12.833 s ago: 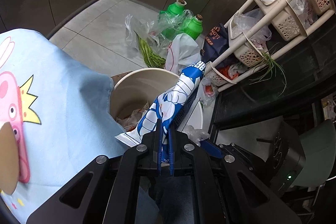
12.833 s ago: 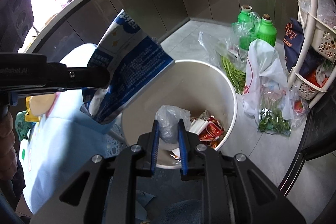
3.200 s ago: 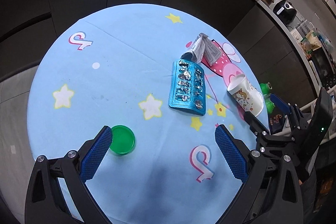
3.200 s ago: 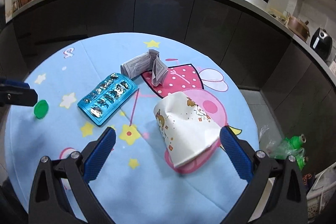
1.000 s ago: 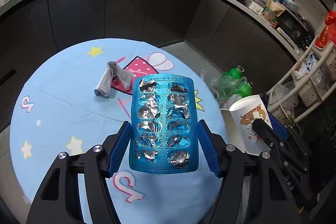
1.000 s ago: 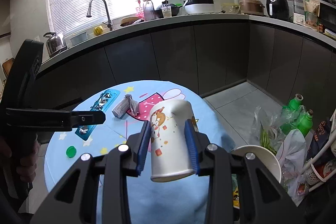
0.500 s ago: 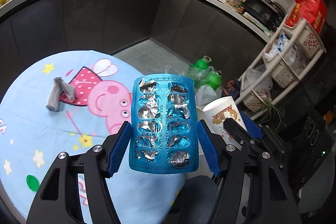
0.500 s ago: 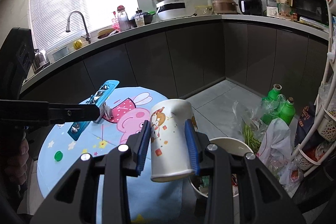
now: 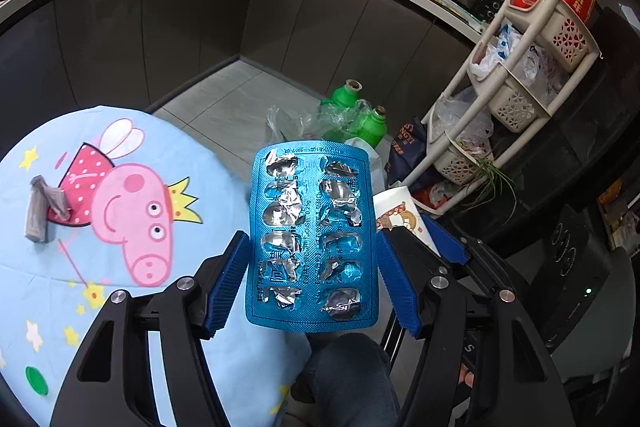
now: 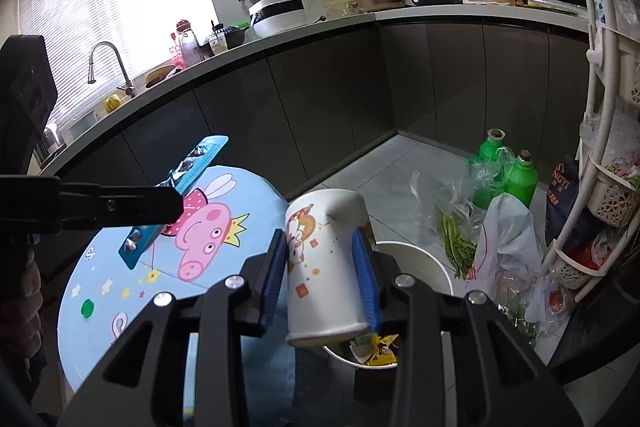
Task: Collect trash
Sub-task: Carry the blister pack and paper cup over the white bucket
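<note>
My left gripper [image 9: 312,279] is shut on a blue blister pack [image 9: 312,235] with torn foil cells, held upright in the air past the table's edge. The pack also shows edge-on in the right wrist view [image 10: 176,199]. My right gripper [image 10: 322,283] is shut on a squashed paper cup [image 10: 324,267] with cartoon prints, held just above the white trash bin [image 10: 432,267]. The cup also shows in the left wrist view [image 9: 398,207]. A crumpled grey wrapper [image 9: 42,213] and a green bottle cap [image 9: 36,381] lie on the blue cartoon tablecloth [image 9: 120,299].
Two green bottles [image 10: 508,171] and plastic bags with greens [image 10: 456,235] lie on the floor behind the bin. A white basket rack [image 9: 508,95] stands at the right. Dark cabinets and a counter run along the back. A person's knee [image 9: 348,375] is below the left gripper.
Both grippers have swung further from the table toward the bin side, each keeping its hold. The bin's opening now shows under the cup.
</note>
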Tool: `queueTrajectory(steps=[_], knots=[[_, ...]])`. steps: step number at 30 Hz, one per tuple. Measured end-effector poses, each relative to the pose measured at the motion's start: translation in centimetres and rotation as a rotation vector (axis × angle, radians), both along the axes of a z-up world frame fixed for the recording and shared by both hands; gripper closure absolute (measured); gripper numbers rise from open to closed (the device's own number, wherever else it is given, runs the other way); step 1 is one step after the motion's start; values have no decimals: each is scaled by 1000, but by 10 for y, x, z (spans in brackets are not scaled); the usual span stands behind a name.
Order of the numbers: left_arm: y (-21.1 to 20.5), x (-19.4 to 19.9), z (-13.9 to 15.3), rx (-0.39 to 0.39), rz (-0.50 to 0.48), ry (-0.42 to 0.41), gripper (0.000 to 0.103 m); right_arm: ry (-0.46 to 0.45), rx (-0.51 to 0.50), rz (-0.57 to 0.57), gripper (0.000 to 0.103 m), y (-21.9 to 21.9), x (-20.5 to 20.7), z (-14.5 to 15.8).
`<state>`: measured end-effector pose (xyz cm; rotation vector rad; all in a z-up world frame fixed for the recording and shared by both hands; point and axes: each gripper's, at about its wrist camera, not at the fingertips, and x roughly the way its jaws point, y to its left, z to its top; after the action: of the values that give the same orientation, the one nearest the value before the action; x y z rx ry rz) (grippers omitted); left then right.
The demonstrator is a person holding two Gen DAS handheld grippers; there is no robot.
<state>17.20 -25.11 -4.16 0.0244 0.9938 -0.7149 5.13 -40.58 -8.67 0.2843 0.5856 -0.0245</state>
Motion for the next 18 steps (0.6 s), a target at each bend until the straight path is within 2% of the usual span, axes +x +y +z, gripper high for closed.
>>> queueTrajectory(steps=[8, 13, 18], knots=[[-30, 14, -27, 21, -43, 50, 41, 57, 35, -50, 68, -25, 7, -32], [-44, 29, -49, 17, -61, 99, 41, 122, 36, -62, 68, -34, 19, -62], [-61, 41, -66, 33, -95, 109, 41, 163, 37, -58, 68, -38, 36, -86]])
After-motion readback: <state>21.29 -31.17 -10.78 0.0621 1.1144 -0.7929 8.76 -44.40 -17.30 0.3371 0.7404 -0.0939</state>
